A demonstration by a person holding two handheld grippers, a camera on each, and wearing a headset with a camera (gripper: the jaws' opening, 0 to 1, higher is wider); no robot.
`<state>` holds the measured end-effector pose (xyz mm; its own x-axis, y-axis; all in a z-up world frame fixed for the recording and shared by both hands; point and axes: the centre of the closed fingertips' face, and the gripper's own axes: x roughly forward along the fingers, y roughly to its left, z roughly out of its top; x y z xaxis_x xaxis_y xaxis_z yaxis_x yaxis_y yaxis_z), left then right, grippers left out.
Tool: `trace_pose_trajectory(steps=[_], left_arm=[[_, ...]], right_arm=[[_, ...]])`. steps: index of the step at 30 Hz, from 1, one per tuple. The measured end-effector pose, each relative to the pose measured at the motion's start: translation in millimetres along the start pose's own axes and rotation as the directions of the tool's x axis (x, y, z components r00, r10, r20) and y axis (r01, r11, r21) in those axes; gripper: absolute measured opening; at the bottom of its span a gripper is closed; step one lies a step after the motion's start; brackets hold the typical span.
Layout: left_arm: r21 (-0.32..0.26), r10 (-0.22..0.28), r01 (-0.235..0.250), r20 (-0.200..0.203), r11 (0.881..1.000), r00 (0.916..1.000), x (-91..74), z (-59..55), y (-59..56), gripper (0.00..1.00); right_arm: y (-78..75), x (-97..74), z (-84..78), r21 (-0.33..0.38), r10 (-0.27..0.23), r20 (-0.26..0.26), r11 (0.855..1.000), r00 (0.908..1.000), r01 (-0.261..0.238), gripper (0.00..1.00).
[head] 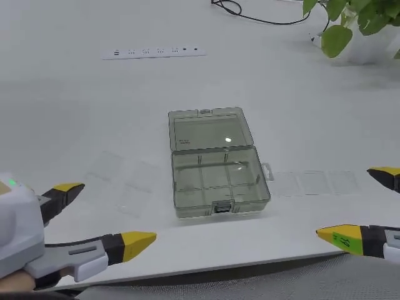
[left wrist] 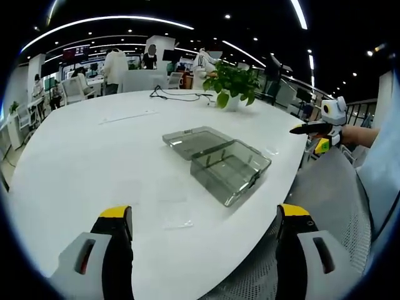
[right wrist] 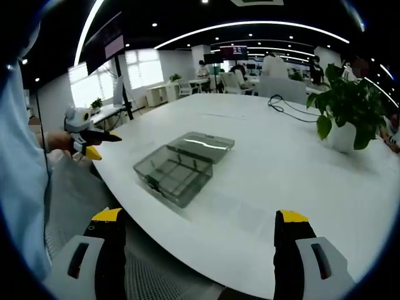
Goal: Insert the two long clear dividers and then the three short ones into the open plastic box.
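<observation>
Bright, even overhead light. Ceiling strips (left wrist: 119, 19) arc across top of both gripper views. Small glare spot on box lid (head: 209, 130). Shadows faint. Fisheye bending at edges. Head view sharp.

Left side: my left gripper (head: 112, 212) has black jaws capped with yellow wedge tips, carried on grey moulded arms.
Right side: my right gripper (head: 347, 202) wears the same black and yellow; I make out a small dark marking printed on its nearer yellow tip.
Jaw bodies up close: in both gripper views I see light grey, rounded shells, each with a dark oblong slot, then black, then a yellow cap.
Clothing: I see a light blue garment (right wrist: 19, 187), plain, with soft folds.
</observation>
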<state>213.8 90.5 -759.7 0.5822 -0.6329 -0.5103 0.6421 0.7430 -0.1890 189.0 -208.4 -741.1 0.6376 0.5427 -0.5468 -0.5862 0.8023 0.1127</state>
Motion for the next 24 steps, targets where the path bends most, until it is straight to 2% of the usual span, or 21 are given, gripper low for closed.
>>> trace_pose_trajectory(steps=[9, 24], left_arm=[[-0.007, 0.002, -0.002, 0.01, 1.0, 0.9999, -0.2, 3.0, 1.4, 0.97], [0.004, 0.005, -0.005, -0.019, 1.0, 0.9998, -0.8, -2.7, 6.9, 0.97]], right_arm=[[-0.1, -0.7, 0.1, 0.0, -0.001, -0.001, 1.0, 1.0, 0.001, 1.0], [2.5, 0.7, -1.7, -0.004, 0.016, -0.016, 1.0, 0.9997, -0.016, 1.0]])
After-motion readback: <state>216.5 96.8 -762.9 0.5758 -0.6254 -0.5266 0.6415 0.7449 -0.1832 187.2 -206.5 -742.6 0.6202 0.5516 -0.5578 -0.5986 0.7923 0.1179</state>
